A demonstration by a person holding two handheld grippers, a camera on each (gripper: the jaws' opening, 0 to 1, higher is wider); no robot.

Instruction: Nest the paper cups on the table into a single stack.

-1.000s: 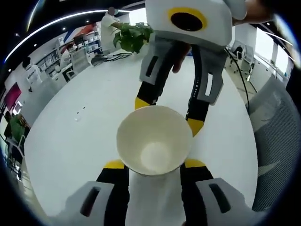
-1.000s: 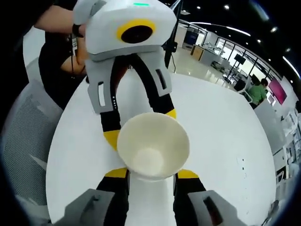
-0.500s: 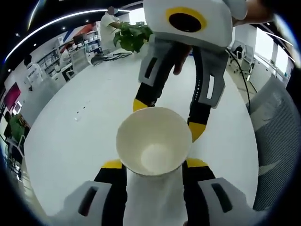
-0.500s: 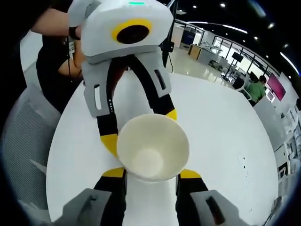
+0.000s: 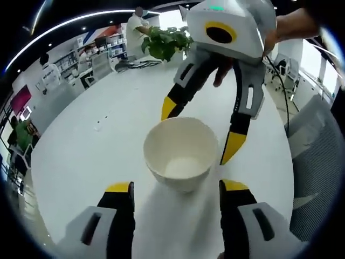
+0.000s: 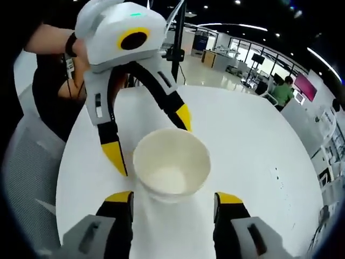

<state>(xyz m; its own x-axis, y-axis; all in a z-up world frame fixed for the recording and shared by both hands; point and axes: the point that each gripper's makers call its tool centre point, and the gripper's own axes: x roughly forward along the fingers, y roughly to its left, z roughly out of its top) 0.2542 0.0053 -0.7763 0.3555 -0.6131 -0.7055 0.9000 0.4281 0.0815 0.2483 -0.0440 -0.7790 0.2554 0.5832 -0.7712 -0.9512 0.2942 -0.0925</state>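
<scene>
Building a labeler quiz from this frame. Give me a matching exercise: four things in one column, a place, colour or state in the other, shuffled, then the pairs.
Column one:
1. paper cup
2. left gripper
3. potted plant
4. table

Column two:
A. green, at the table's far edge in the left gripper view
B. white and round, bearing the cup
C. open, jaws apart on either side of the cup and clear of it
D. cream, upright, mouth open

Pairs: 1-D, 2-C, 3-A, 4-B

The right gripper is open as well.
</scene>
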